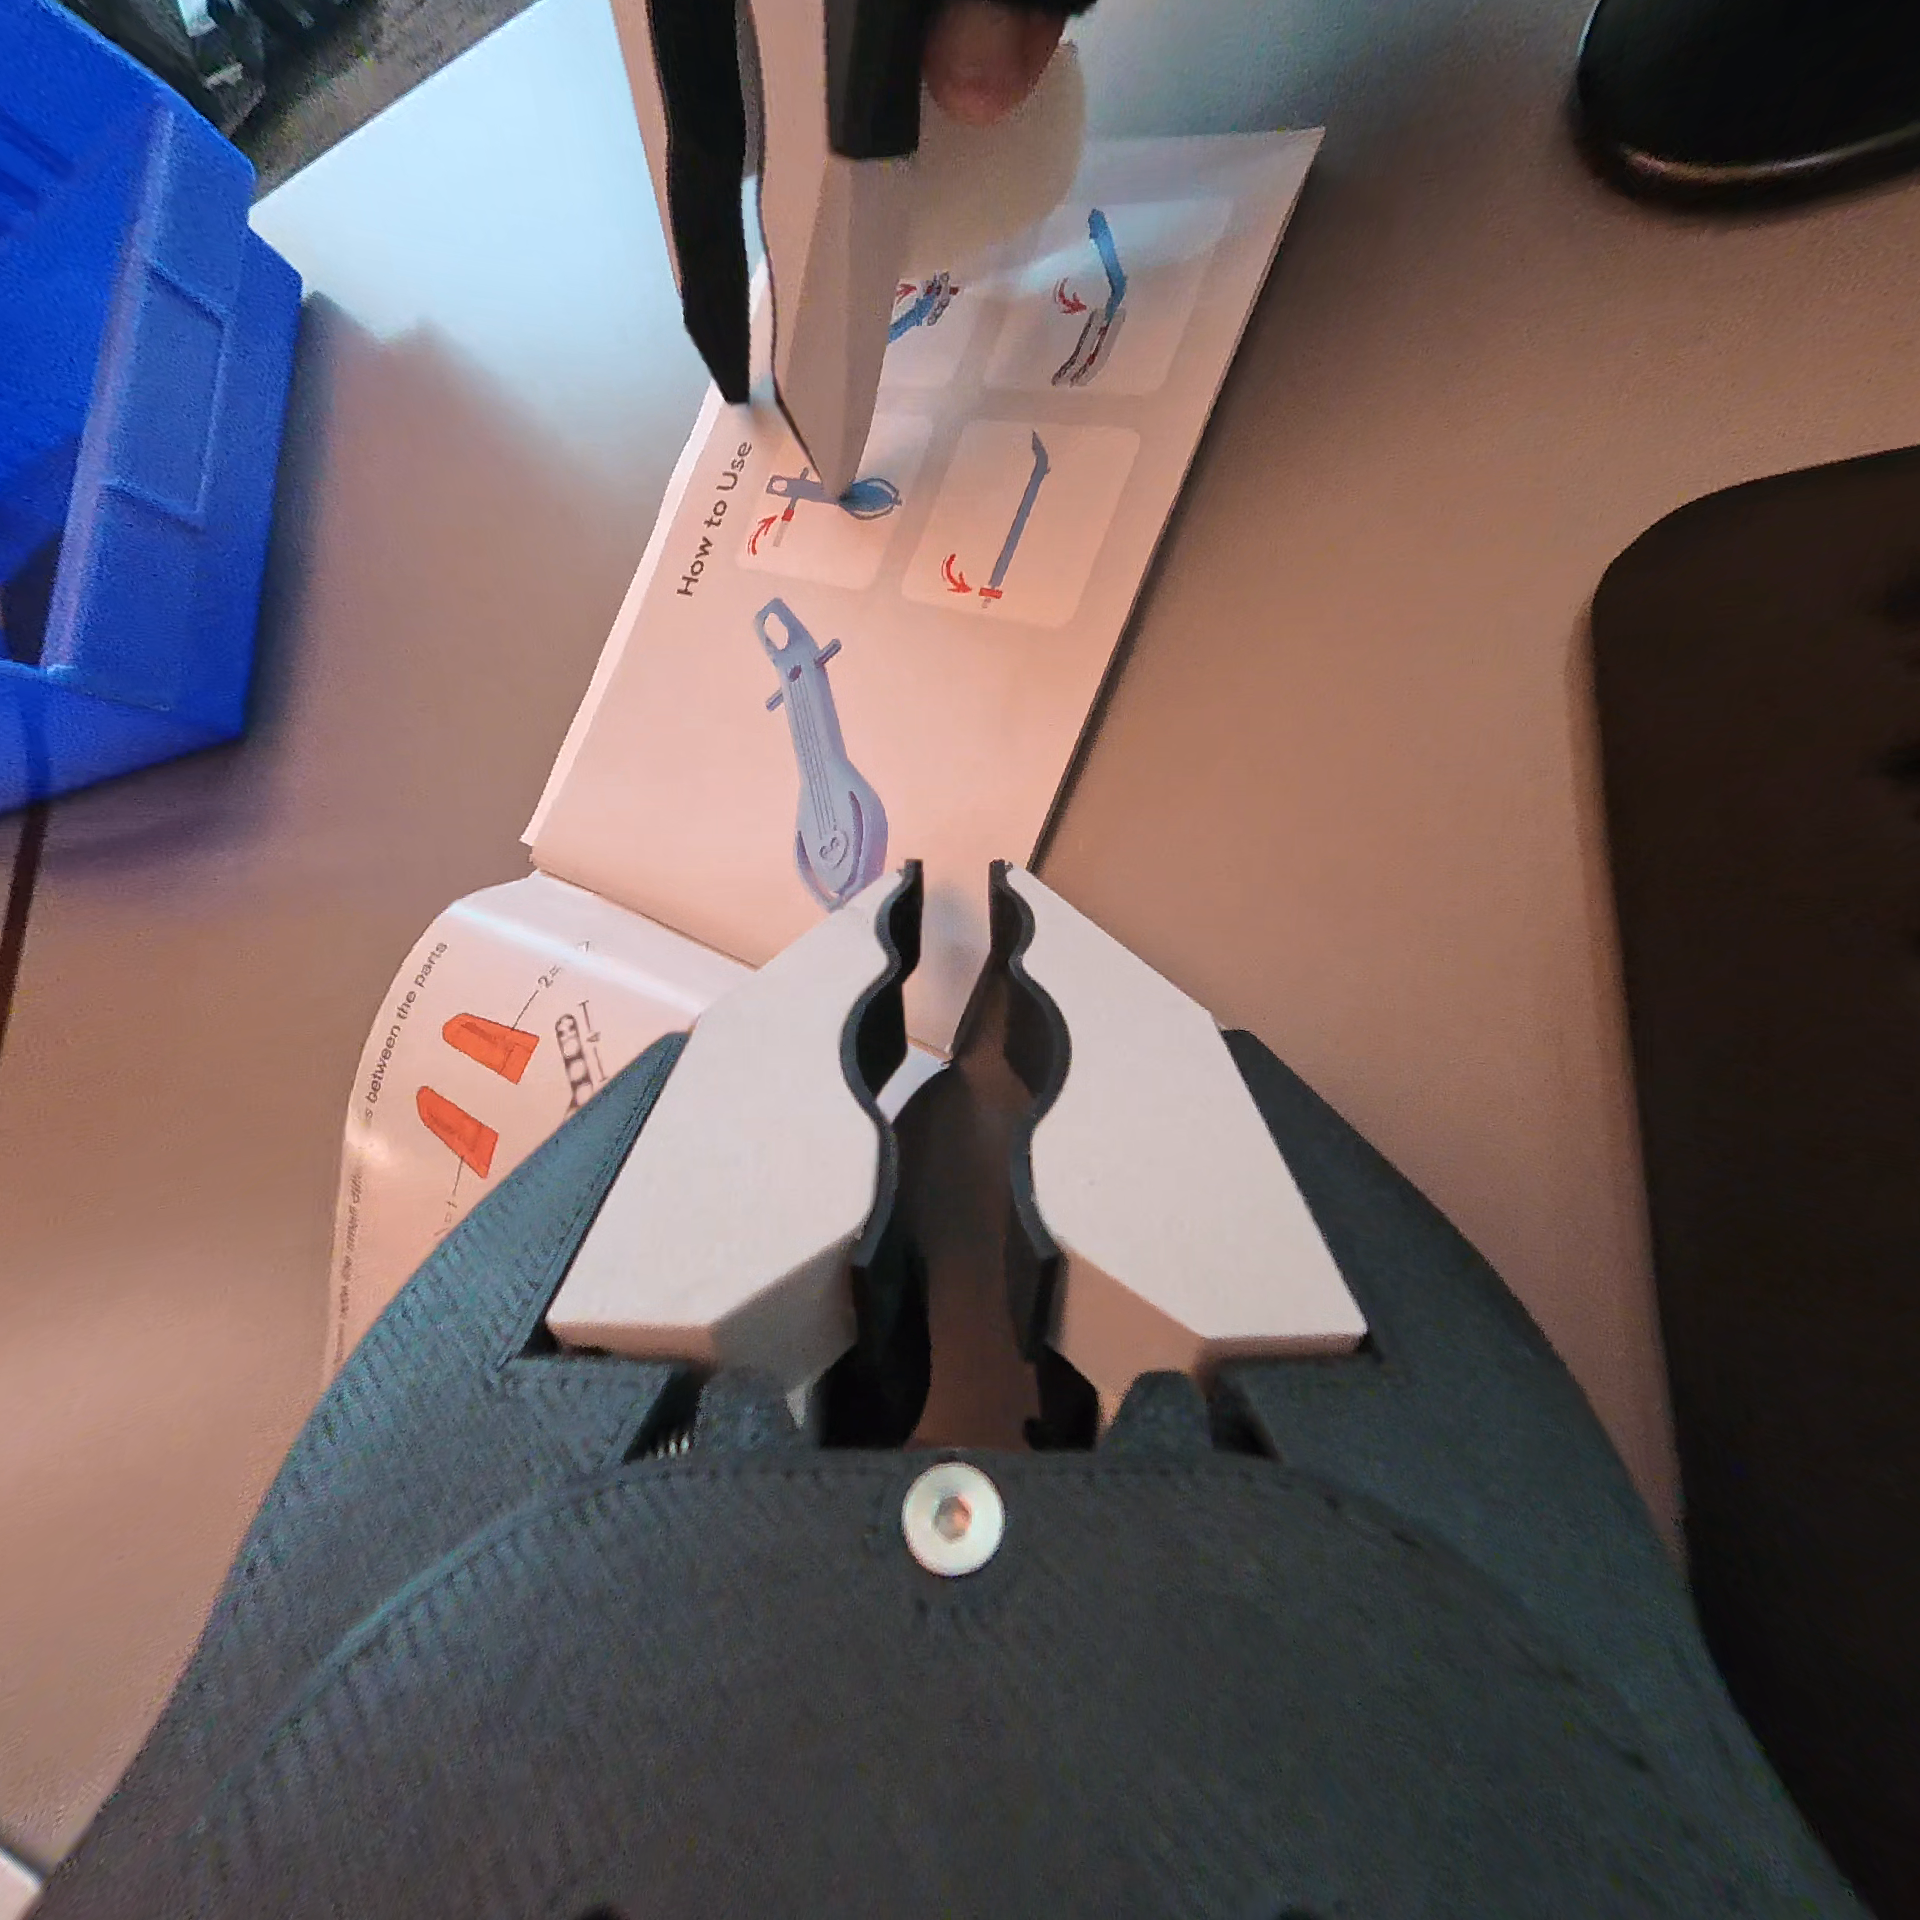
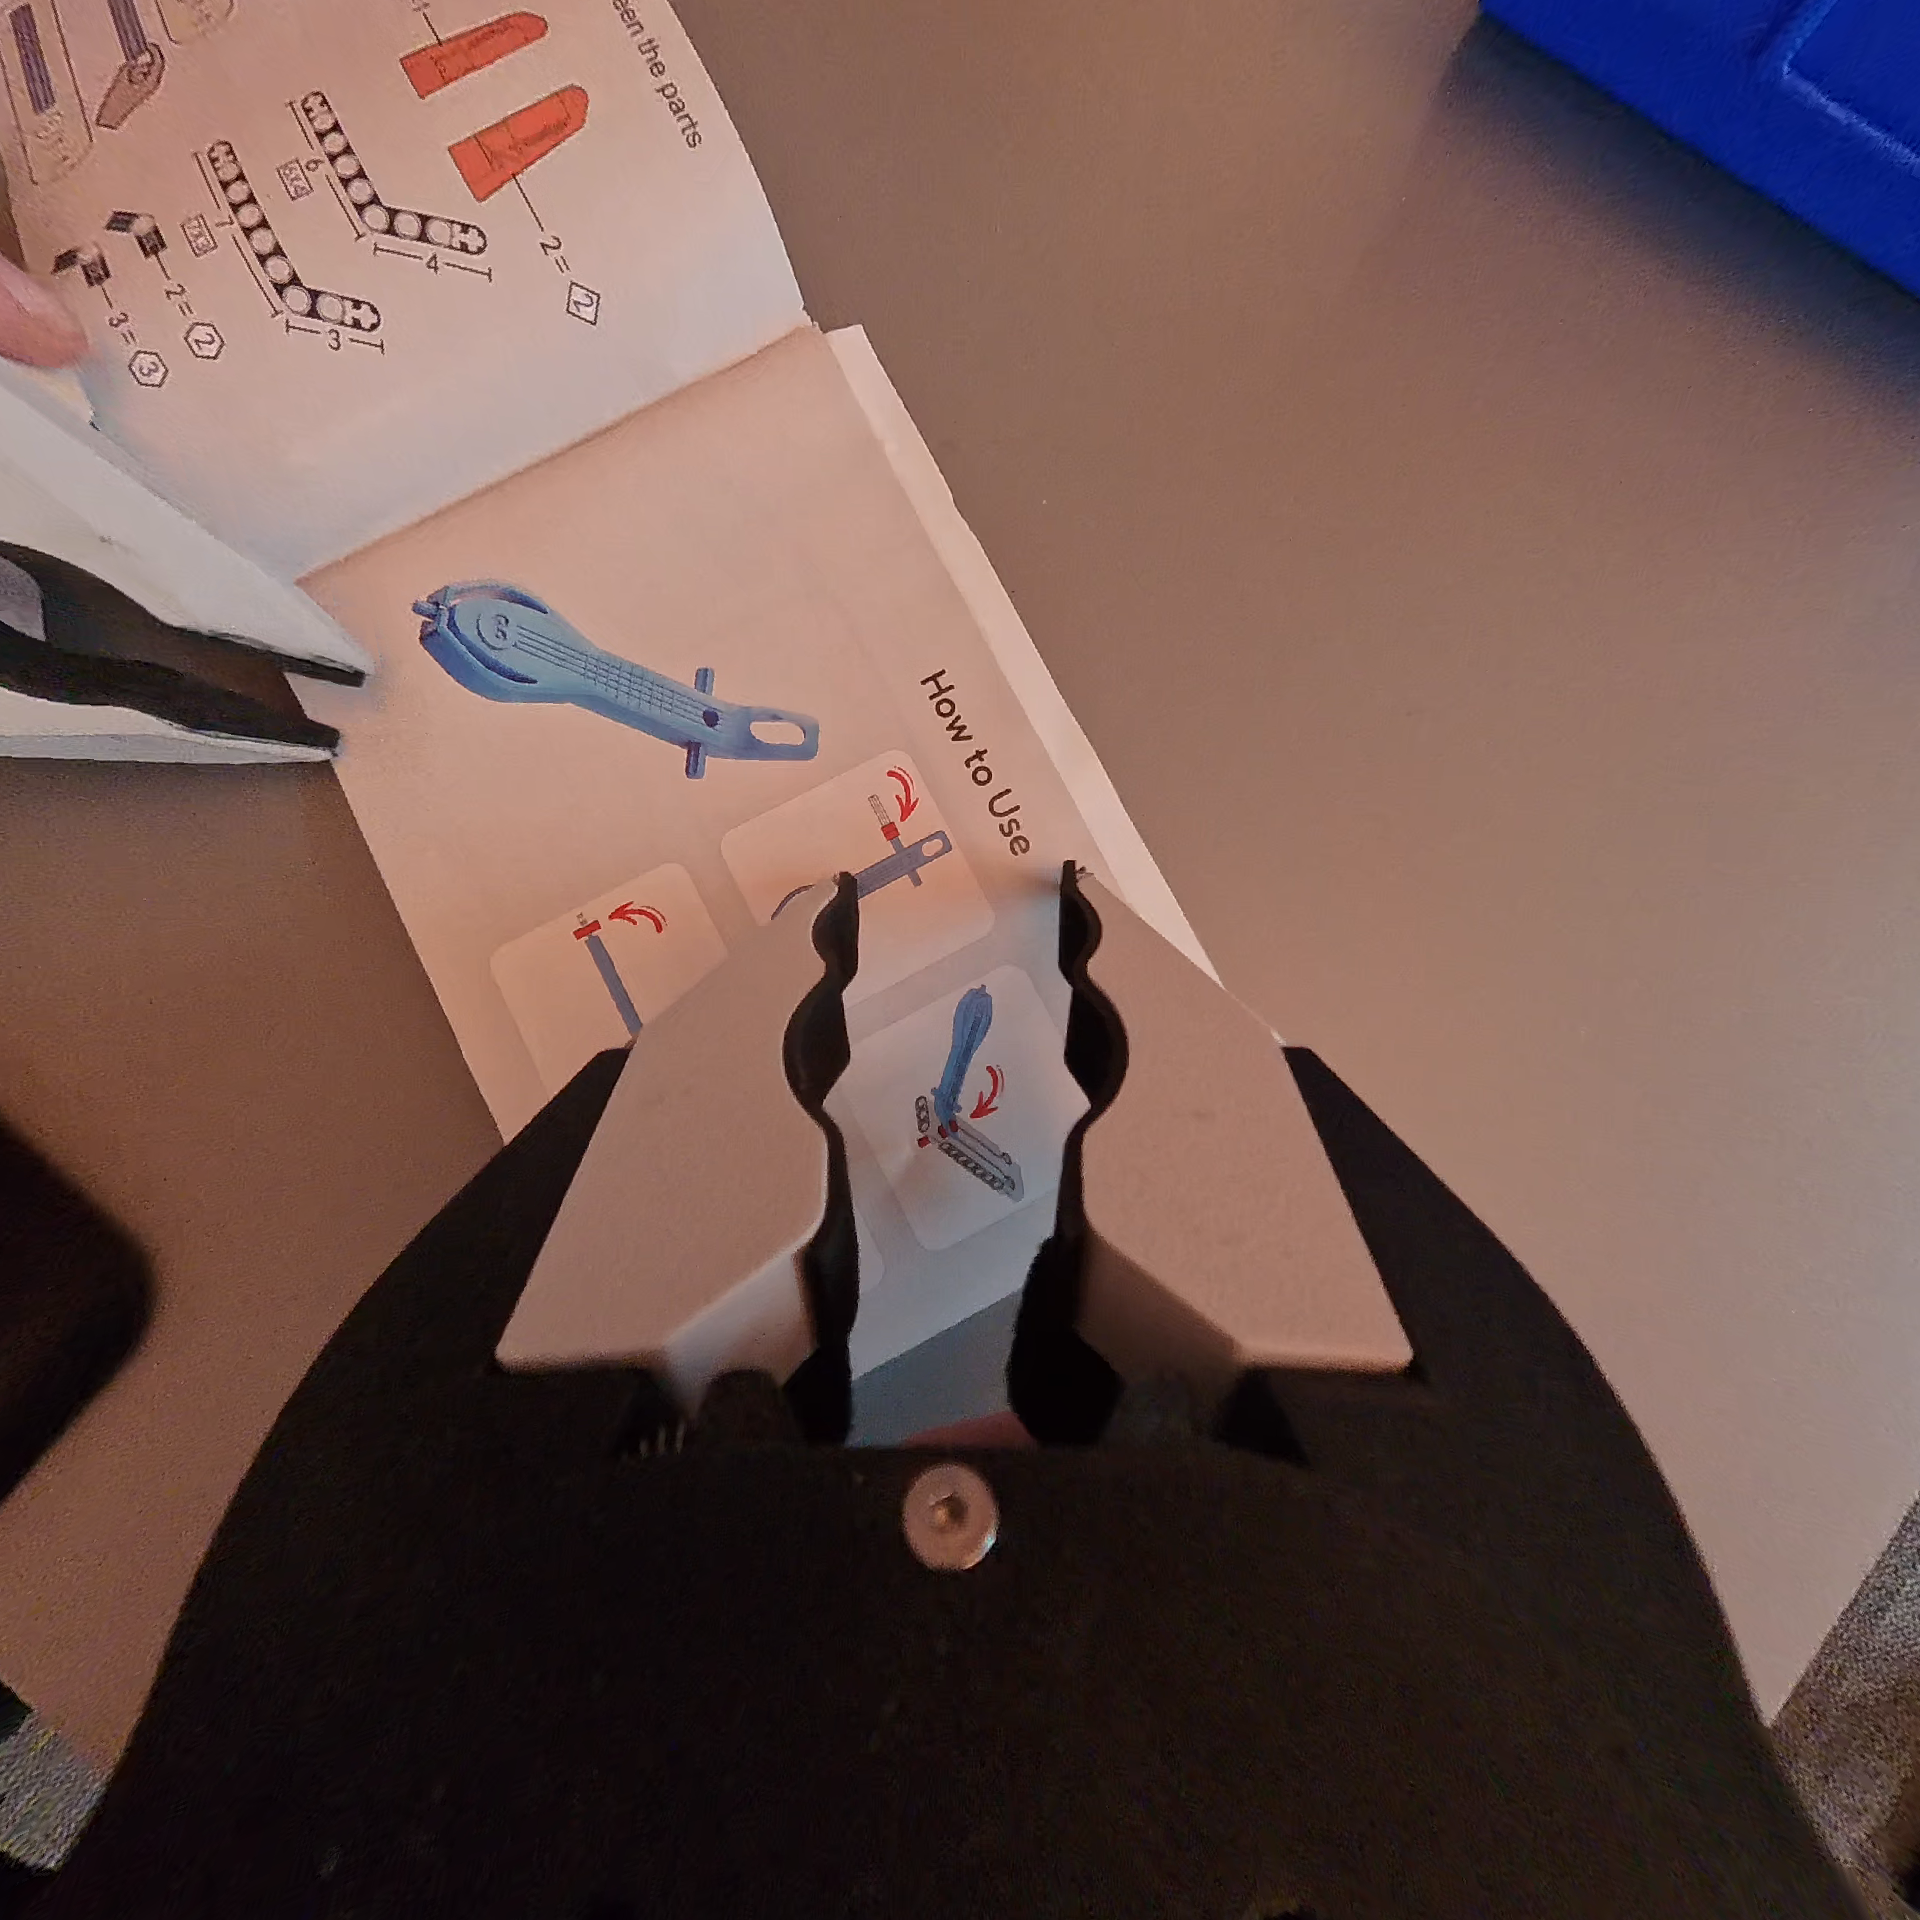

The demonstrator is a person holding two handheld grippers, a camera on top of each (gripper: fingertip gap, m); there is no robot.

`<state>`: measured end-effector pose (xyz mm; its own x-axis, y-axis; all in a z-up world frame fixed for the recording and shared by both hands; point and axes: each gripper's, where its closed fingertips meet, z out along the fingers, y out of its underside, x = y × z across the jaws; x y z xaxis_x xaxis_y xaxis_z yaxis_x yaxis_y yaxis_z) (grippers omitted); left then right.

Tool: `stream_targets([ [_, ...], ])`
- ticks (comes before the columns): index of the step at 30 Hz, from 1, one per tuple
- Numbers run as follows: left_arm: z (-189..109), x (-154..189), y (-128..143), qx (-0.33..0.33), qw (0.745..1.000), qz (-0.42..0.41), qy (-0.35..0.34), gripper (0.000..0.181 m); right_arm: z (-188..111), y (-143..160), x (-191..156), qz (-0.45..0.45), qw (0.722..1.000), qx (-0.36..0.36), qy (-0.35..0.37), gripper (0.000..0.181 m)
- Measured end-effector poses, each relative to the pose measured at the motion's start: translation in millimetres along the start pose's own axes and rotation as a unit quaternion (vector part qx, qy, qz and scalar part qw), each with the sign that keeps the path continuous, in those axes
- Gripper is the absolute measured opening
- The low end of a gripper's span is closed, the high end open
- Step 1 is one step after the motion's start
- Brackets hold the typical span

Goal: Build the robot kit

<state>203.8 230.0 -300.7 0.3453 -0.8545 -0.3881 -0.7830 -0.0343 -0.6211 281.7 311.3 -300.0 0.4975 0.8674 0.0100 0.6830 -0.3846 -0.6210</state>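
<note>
An open white instruction booklet (image 1: pixel 675 748) with blue tool drawings lies on a brown table (image 1: pixel 1299 831). My left gripper (image 1: pixel 956 883) hovers at the near edge of its flat page, jaws a narrow gap apart, and I see nothing between them. It also shows in the right wrist view (image 2: pixel 338 709), at the page's edge. My right gripper (image 2: pixel 956 883) is open, its tips down on the far part of the same page (image 2: pixel 623 520). It also shows in the left wrist view (image 1: pixel 784 436). The other page (image 2: pixel 416 364), with orange parts drawn on it, curls upward.
A blue plastic bin (image 1: pixel 135 416) stands left of the booklet and shows in the right wrist view (image 2: pixel 1766 125). A flat black pad (image 1: pixel 1766 935) lies at the right, and a dark round object (image 1: pixel 1745 94) sits beyond. A fingertip (image 2: pixel 31 312) touches the curled page.
</note>
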Motion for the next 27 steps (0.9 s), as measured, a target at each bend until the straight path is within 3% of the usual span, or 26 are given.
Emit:
stream_targets([
  [4, 1, 4, 2, 0.009, 0.999, -0.023, 0.02, 0.004, -1, 3, 1, 0.009, 1.0, -0.006, -0.014, 0.042],
  [12, 4, 8, 2, 0.011, 1.0, 0.011, -0.006, 0.0, -1, 3, -3, -0.014, 0.999, -0.025, -0.024, 0.011],
  [14, 4, 8, 2, 0.012, 1.0, 0.016, -0.009, 0.0, -1, 2, 2, -0.01, 1.0, -0.024, -0.014, 0.015],
  [17, 5, 9, 2, 0.012, 1.0, 0.025, -0.015, 0.0, -2, 5, 13, 0.001, 0.999, -0.032, -0.004, 0.041],
  [23, 7, 9, 2, 0.0, 0.995, 0.086, -0.053, 0.0, -3, 9, 12, -0.016, 0.995, -0.083, -0.046, 0.043],
  [27, 7, 10, 2, -0.01, 0.99, 0.119, -0.077, 0.0, -3, 9, 16, -0.028, 0.992, -0.109, -0.051, 0.034],
])
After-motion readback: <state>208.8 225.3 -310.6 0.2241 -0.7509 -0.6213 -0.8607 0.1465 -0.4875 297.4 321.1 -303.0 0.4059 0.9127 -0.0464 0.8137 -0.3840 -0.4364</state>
